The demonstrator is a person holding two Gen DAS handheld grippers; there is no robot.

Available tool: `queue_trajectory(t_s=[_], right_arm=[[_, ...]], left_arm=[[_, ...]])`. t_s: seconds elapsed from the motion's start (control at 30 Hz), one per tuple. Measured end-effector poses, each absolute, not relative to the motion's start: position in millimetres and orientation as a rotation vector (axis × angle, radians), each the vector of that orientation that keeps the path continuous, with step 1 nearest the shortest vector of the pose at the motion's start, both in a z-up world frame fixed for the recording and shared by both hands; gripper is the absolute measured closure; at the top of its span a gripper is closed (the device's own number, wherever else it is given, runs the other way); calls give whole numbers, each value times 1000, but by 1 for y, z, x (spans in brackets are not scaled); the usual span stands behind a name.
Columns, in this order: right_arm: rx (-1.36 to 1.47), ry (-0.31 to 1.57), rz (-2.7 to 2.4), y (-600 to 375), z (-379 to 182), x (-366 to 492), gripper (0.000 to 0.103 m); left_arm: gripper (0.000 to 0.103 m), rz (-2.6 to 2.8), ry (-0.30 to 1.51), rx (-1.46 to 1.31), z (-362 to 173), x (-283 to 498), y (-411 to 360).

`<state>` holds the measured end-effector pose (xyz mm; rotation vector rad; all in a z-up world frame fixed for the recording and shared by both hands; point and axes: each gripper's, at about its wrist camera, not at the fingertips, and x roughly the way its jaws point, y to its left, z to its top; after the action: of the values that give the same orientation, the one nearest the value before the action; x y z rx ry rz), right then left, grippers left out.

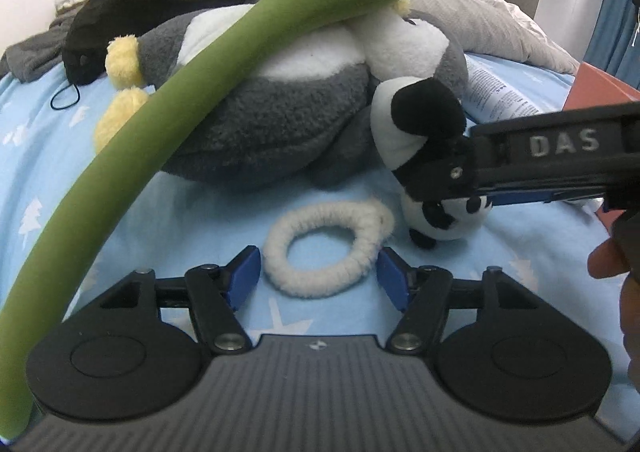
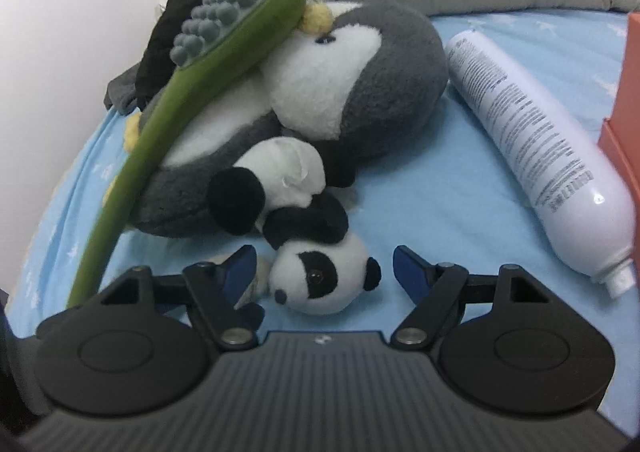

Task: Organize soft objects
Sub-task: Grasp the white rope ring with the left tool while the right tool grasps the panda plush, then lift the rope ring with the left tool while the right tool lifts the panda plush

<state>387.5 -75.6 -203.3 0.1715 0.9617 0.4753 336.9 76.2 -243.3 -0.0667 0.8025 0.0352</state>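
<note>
**Two open grippers over soft toys on a blue bedsheet**

While the left gripper (image 1: pixel 319 278) stands open around a fluffy white hair tie (image 1: pixel 326 248), just left of the small panda plush (image 2: pixel 320 280), the right gripper (image 2: pixel 324 276) stands open around the panda's head. Behind the panda, a green massage brush (image 2: pixel 208 64) partly hides the penguin plush (image 2: pixel 360 92); right of it, a white bottle (image 2: pixel 536 148) lies half cut off.
</note>
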Motion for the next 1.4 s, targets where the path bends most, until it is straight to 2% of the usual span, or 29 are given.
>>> queue_trajectory(t_s=[0.07,0.13,0.17,0.2,0.27,0.37,0.63,1.4], right_arm=[[182,969,487,-75,-207,389,27],[147,953,510,-70,-207,386,36],[121,938,515,-68,-206,383,37],[109,929,517,-66,-205,381,43],[121,932,510,-67,-204,378,44],[125,924,507,-70,-200,373,46],[89,912,474,-77,-183,348,48],[-102,978,278,-139,-159,195,48]], left_arm=[[44,44,792,-62,-243,337,74],[54,49,786,-79,-243,337,75],[60,61,783,-87,-243,337,76],[67,66,780,-88,-243,336,76],[79,71,776,-90,-242,334,78],[85,71,780,-132,-238,329,84],[87,92,783,-227,-225,296,86],[87,3,855,-303,-200,157,30]])
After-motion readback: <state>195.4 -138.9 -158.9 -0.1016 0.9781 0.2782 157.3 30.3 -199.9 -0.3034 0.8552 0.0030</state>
